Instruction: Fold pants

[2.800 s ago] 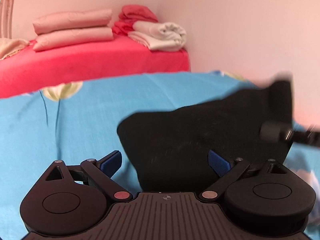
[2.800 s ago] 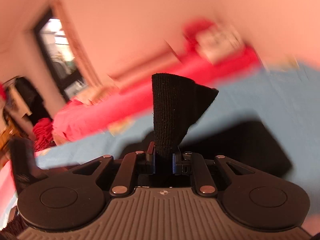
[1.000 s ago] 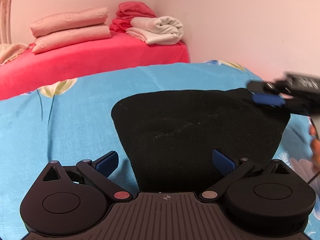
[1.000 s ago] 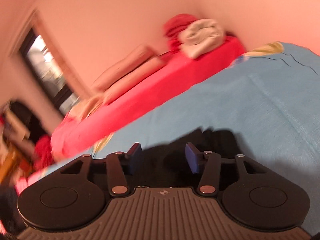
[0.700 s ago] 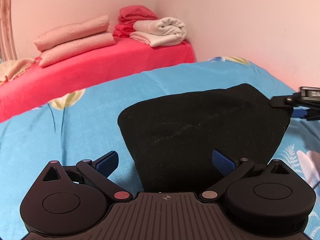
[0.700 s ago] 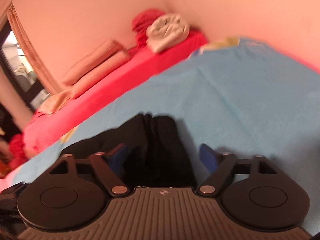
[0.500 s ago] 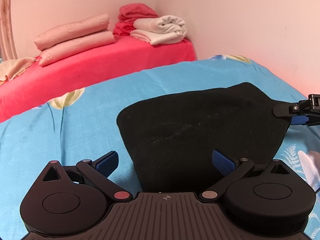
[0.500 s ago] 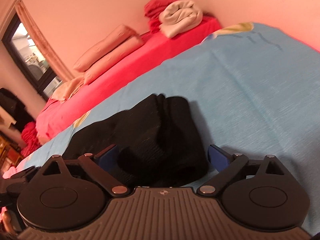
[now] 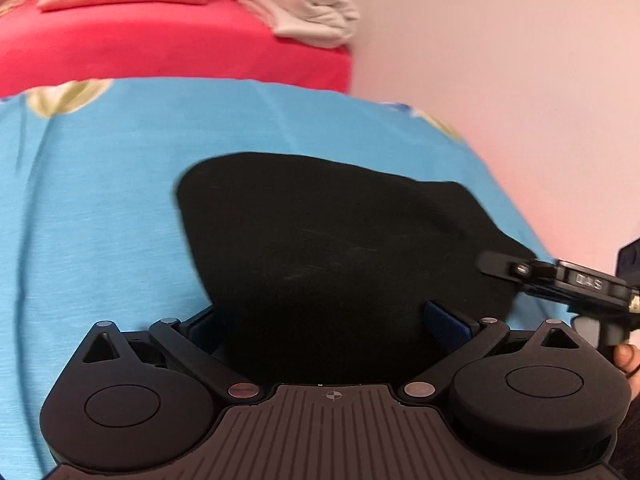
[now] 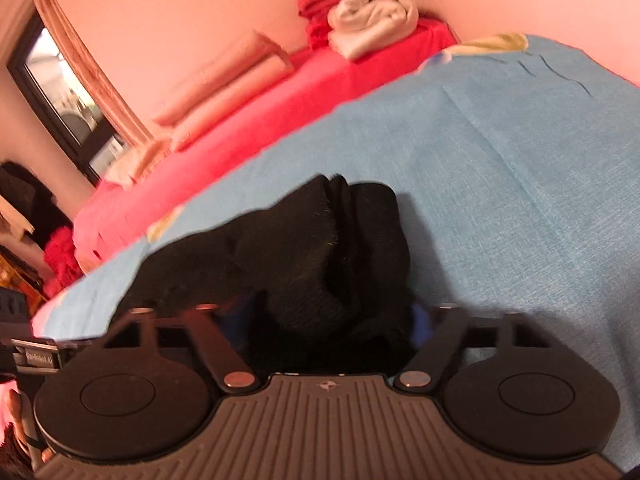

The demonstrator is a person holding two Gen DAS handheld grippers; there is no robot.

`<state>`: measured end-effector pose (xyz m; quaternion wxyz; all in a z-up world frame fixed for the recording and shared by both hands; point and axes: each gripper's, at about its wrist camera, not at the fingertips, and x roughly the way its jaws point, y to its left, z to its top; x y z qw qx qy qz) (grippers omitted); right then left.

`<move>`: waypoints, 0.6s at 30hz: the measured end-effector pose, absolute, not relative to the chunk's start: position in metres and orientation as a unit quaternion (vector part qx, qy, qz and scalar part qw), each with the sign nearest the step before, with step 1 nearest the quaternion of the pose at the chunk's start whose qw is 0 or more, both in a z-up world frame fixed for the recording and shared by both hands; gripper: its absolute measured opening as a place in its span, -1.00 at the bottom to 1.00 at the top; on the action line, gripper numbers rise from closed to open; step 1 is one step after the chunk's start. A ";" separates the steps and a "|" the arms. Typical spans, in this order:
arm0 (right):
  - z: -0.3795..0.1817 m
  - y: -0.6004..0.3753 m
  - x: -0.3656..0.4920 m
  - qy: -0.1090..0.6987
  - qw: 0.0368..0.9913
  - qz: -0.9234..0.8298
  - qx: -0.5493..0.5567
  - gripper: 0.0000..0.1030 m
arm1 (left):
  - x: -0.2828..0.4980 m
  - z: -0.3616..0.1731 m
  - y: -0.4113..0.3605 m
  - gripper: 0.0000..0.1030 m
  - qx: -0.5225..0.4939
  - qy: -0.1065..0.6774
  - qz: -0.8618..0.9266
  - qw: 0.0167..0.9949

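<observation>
**Folded pants between both grippers**

A blue floral bedsheet (image 9: 100, 200) filled most of each view, its near edge cut off by the gripper bodies. The black pants (image 9: 328, 240) lay folded on it at centre, their nearest part hidden behind both tools. The left gripper (image 9: 324, 328) stood wide open, blue pads straddling the cloth and gripping nothing. The right gripper (image 10: 324, 320) also spread open around a bunched edge; blur and dark cloth left its pads hard to make out. At 11 o'clock, pink pillows (image 10: 224, 80) were blurred; a rolled white towel (image 10: 372, 16) sat at 12.
</observation>
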<state>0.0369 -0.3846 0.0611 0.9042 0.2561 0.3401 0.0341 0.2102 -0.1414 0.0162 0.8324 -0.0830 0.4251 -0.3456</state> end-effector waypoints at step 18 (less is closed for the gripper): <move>0.065 -0.463 0.045 0.296 0.904 -0.111 0.287 0.41 | 0.236 0.021 -0.225 1.00 0.023 0.406 -0.271 0.872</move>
